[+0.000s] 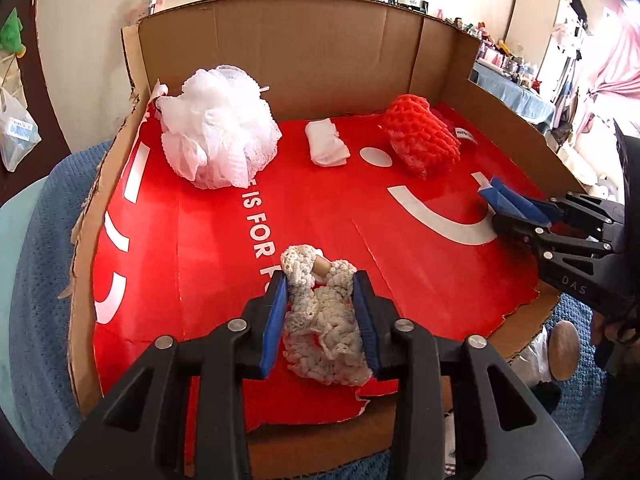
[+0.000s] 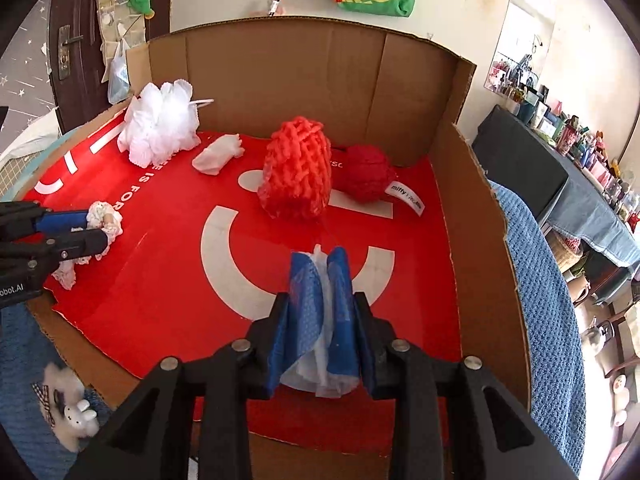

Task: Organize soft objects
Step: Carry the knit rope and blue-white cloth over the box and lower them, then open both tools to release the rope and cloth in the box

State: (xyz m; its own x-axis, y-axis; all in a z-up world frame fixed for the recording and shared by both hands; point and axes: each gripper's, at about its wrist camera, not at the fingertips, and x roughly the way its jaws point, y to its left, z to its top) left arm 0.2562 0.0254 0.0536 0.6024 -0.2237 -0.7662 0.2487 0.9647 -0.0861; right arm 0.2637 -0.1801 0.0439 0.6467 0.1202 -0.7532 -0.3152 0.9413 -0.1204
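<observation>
My left gripper (image 1: 320, 280) is shut on a cream lace piece (image 1: 324, 332) with a wooden bead, low over the red floor of the cardboard box (image 1: 304, 52). It also shows at the left edge of the right wrist view, left gripper (image 2: 100, 228). My right gripper (image 2: 319, 256) is shut on a thin white soft wad (image 2: 320, 364) just above the box floor, and reaches in from the right, right gripper (image 1: 490, 190). Further back lie a white mesh pouf (image 1: 218, 128), a small white folded cloth (image 1: 326, 142), a red foam net (image 2: 296, 172) and a dark red knit ball (image 2: 364, 174).
The box has tall walls at the back and right (image 2: 472, 208) and a low torn left edge. It rests on a blue towel (image 2: 536, 280). A small white plush (image 2: 74, 420) lies outside near the front. Shelves of clutter (image 2: 576, 148) stand at the right.
</observation>
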